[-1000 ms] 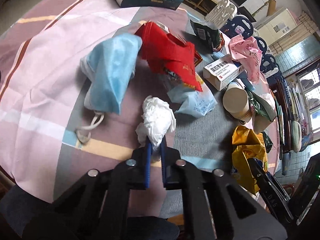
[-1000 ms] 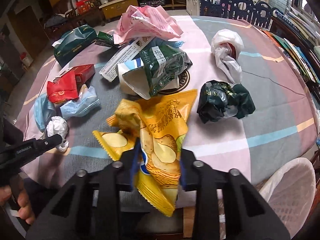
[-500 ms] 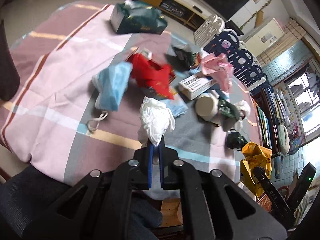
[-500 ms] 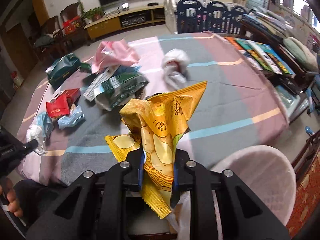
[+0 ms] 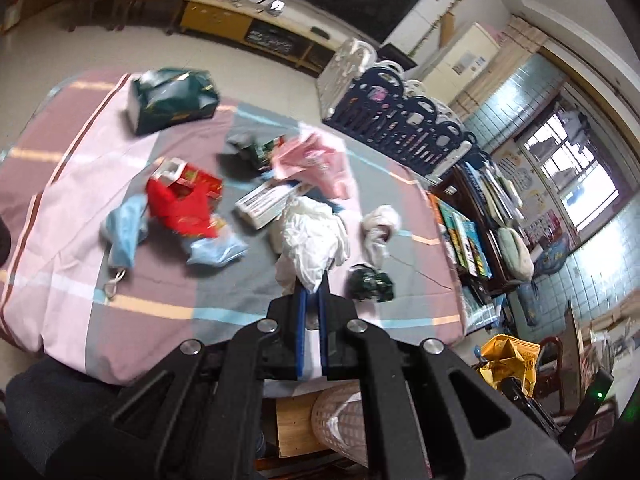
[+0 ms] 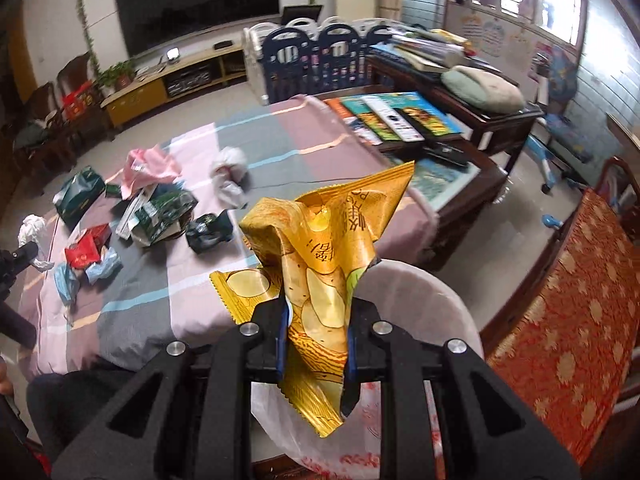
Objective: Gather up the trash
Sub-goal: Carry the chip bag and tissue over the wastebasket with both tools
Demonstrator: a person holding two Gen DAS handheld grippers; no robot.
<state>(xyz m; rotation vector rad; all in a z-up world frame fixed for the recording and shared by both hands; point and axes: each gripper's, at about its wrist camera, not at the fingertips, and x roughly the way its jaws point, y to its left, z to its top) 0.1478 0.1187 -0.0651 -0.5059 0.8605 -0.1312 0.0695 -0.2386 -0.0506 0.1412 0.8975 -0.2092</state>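
My left gripper (image 5: 313, 300) is shut on a crumpled white tissue (image 5: 314, 236) and holds it high above the table (image 5: 152, 304). My right gripper (image 6: 316, 312) is shut on a yellow chip bag (image 6: 320, 248) and holds it over a pink waste basket with a plastic liner (image 6: 424, 300) beside the table. The basket also shows below the left gripper (image 5: 340, 420). The chip bag and right gripper show at lower right in the left wrist view (image 5: 506, 360).
On the checked cloth lie a red packet (image 5: 180, 204), a blue mask (image 5: 124, 232), a green box (image 5: 172, 96), a pink wrapper (image 5: 316, 160), a white bag (image 5: 380, 224) and a dark green wrapper (image 5: 370, 282). A red cushioned chair (image 6: 568, 320) stands right.
Both grippers have risen and pulled back from the table with their loads. The right one has carried the chip bag to the right, over the basket.
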